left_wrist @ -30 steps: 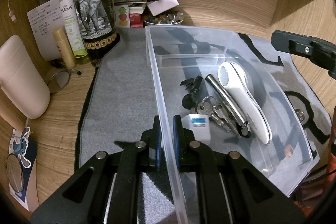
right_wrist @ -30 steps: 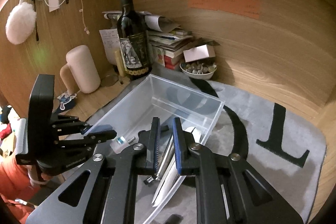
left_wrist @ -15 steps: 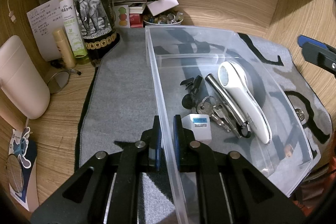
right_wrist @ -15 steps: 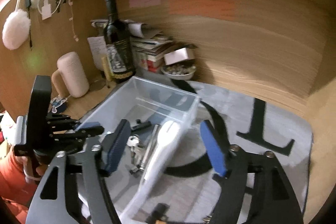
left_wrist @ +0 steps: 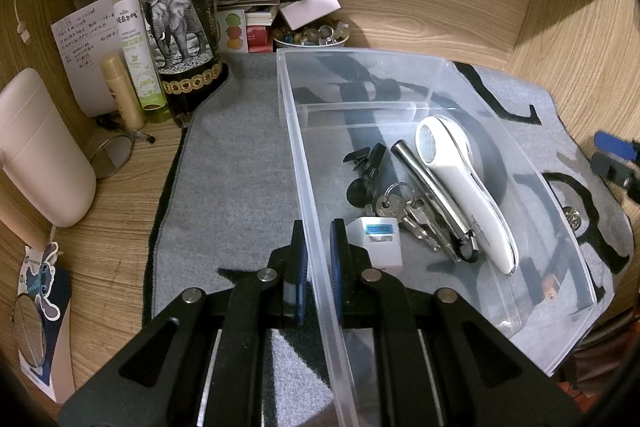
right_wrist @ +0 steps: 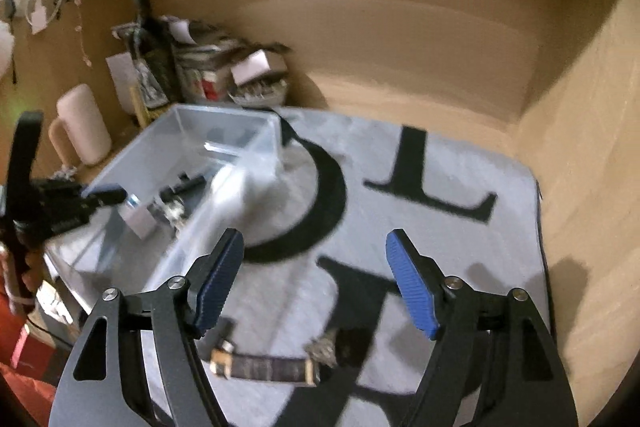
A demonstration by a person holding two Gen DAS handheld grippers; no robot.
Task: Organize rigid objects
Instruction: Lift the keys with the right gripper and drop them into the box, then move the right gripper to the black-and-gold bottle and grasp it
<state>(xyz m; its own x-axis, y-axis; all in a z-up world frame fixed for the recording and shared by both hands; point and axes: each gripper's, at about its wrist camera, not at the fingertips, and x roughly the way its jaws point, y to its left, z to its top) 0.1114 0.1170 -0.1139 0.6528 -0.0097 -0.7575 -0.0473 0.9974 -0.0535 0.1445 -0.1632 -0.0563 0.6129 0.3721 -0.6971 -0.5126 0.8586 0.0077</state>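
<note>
A clear plastic bin (left_wrist: 400,67) sits on a grey lettered mat (left_wrist: 232,163). My left gripper (left_wrist: 318,267) is shut on the bin's near-left wall. Inside lie a white handheld device (left_wrist: 468,183), a metal pen-like tool (left_wrist: 432,187), keys (left_wrist: 404,211), a small white box (left_wrist: 380,239) and black clips (left_wrist: 366,163). My right gripper (right_wrist: 316,283) is open and empty over the mat, right of the bin (right_wrist: 224,131). A dark stick-shaped object with metal ends (right_wrist: 268,367) lies on the mat just below its fingers.
A wine bottle (left_wrist: 180,19), spray bottle (left_wrist: 136,39), beige tube (left_wrist: 120,91) and pink container (left_wrist: 36,147) stand at the left. A bowl of beads (left_wrist: 312,35) and stacked papers sit behind the bin. Wooden walls enclose the back and right.
My right gripper opened, let go of the white device into the bin and swung right and down over the mat. The left gripper kept its hold on the bin wall.
</note>
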